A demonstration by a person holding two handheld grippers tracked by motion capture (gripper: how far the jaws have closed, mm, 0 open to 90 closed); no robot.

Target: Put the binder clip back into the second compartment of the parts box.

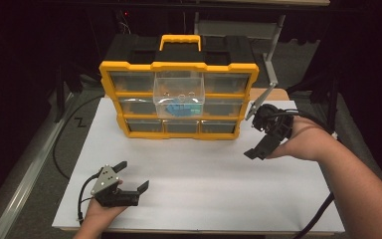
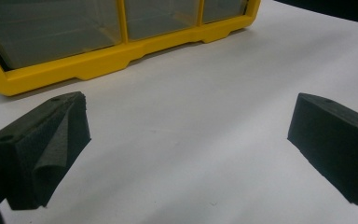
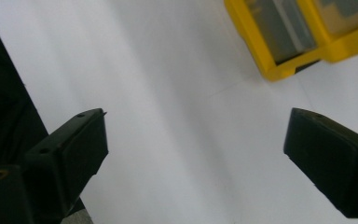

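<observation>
A yellow-framed drawer cabinet point(image 1: 179, 99) stands upright near the far edge of the white tabletop point(image 1: 204, 184), its long axis running left to right and its drawer fronts facing the person. A black and yellow carry handle point(image 1: 180, 42) sits on top. The front shows nine drawers in three rows of three. One of them, the clear middle drawer point(image 1: 179, 97), is pulled out toward the person, and something blue point(image 1: 181, 108) lies inside it; what it is cannot be made out.

The left gripper point(image 1: 133, 175) lies low near the front left corner of the tabletop, held in the left hand point(image 1: 102, 209), its jaws spread wide with nothing between them and pointing to the right. In the left gripper view the jaws frame bare white surface, with the cabinet's bottom rail point(image 2: 107, 58) beyond.

The right gripper point(image 1: 253, 134) is held by the right hand point(image 1: 298, 142) near the right edge, just off the cabinet's lower right corner. Its jaws also stand wide apart and hold nothing; the right gripper view shows white surface between them and a corner of the yellow frame point(image 3: 279, 70).

A broad open stretch of tabletop lies between cabinet and front edge.
</observation>
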